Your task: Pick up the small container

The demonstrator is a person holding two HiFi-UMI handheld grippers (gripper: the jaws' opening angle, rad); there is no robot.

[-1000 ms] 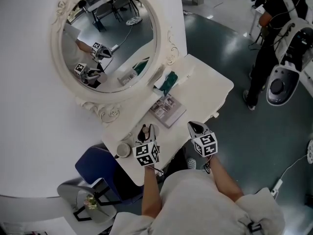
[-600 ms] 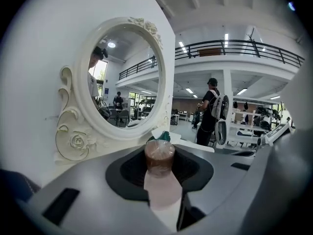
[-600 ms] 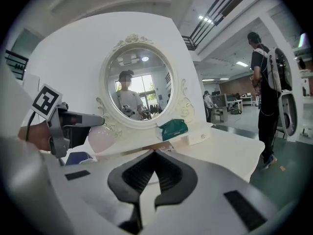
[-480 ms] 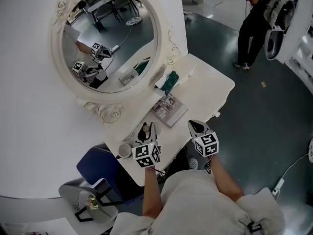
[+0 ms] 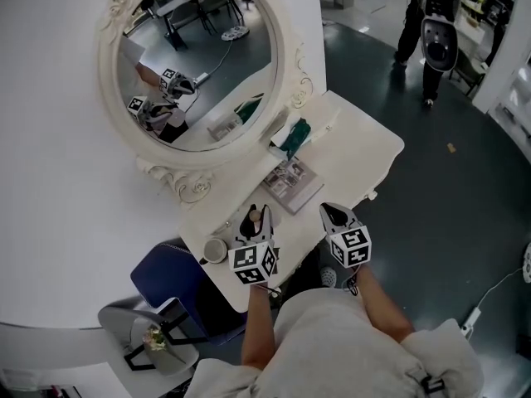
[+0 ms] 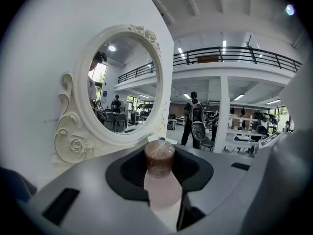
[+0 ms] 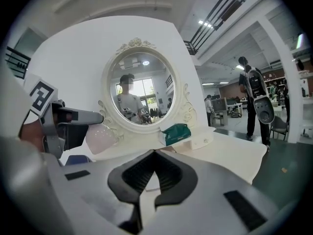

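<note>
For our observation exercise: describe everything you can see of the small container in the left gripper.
The small container is a pale pink, plastic-looking bottle with a rounded body and a round brown cap. It lies along the left gripper, whose jaws clamp its body, cap pointing away. It appears clear of the white dressing table; nothing else touches it.

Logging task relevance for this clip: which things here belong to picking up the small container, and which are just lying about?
Job: small container, left claw gripping it.
Lying about: round white pot, booklet, green pack, mirror, blue chair.
</note>
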